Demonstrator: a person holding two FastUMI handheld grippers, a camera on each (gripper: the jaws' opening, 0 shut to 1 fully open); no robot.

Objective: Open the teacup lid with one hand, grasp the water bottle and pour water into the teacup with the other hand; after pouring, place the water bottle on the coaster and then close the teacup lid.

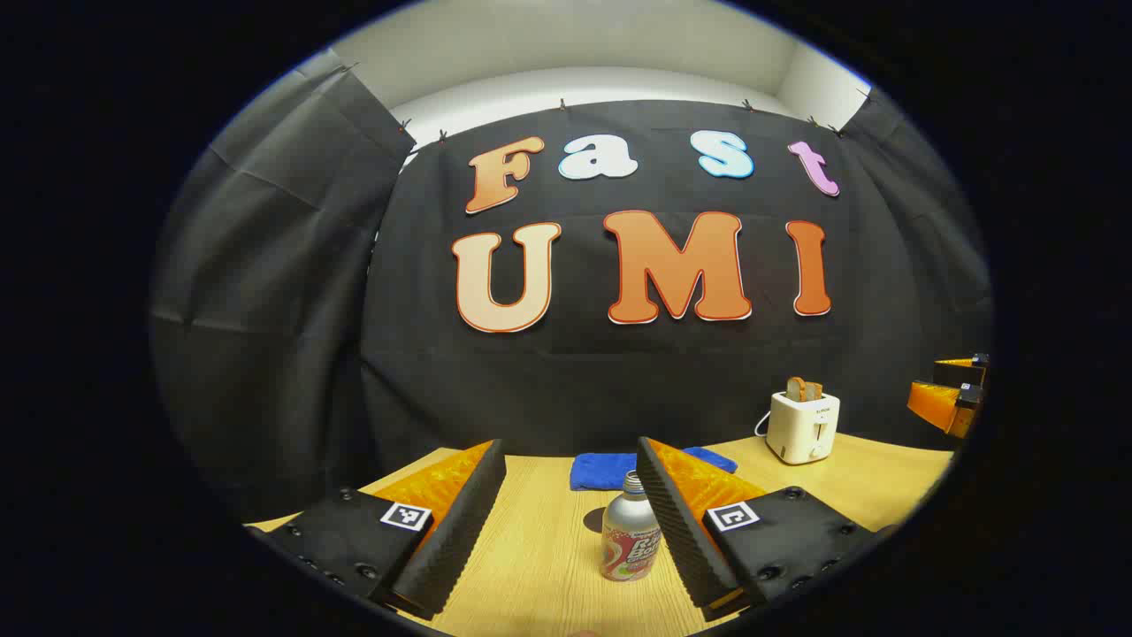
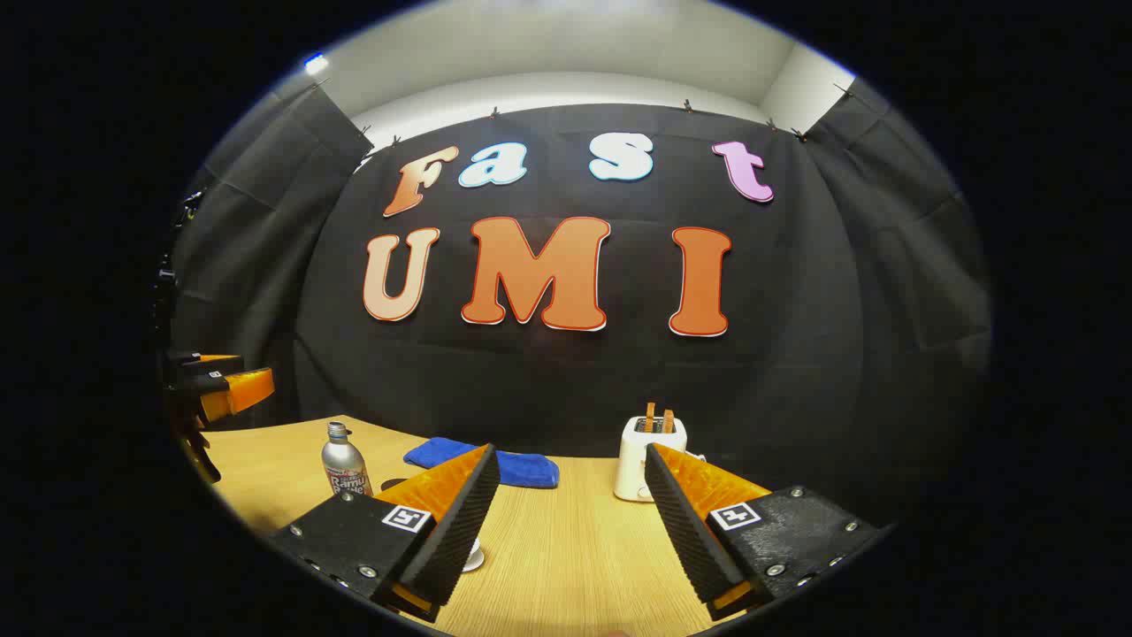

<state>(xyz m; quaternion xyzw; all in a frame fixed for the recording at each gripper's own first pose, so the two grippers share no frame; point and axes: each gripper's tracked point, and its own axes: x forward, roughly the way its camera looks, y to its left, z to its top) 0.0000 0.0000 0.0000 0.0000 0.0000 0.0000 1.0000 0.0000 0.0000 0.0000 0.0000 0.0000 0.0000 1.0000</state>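
Observation:
A silver water bottle (image 1: 630,531) with a red-and-white label stands upright on the wooden table (image 1: 531,566). In the left gripper view it stands between my left gripper's (image 1: 569,444) fingers, close to the right-hand one, and the gripper is open and not touching it. In the right gripper view the bottle (image 2: 343,464) stands far to the left. My right gripper (image 2: 569,448) is open over the table with nothing between its fingers. A small white rounded piece (image 2: 475,557), perhaps the teacup, peeks out from behind its left finger. A dark flat patch (image 2: 393,484) lies beside the bottle.
A blue cloth (image 1: 606,469) lies folded at the back of the table. A white toaster (image 1: 802,426) with toast in its slots stands at the back right. The other gripper (image 1: 951,394) shows at the right edge of the left gripper view.

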